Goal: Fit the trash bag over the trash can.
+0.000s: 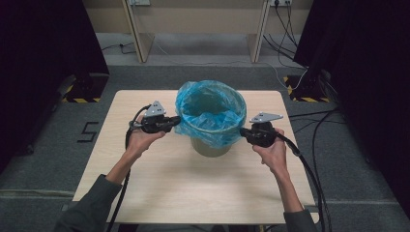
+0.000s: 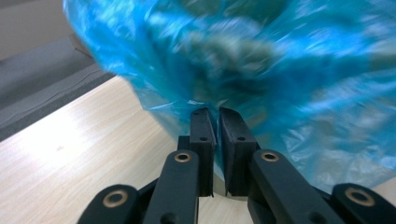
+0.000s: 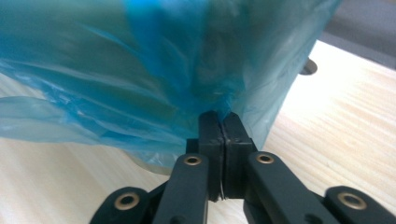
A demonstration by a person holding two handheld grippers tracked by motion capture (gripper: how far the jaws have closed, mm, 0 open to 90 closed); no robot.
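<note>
Blue bag point(image 1: 211, 112) is being kept over bin point(image 1: 210, 146) at table point(image 1: 159, 183) centre. L gripper point(image 2: 218, 112) & R gripper point(image 3: 222, 116) are being clenched on bag film; pinch is being seen close in gripper views.

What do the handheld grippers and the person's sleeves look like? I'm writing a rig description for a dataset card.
Both the left gripper and the right gripper are black, each topped by a grey three-cornered plate and trailing a black cable. Up close, the flat rectangular black fingers sit on linkage arms with brass-coloured pivot rings. The person wears dark grey-green long sleeves.
</note>
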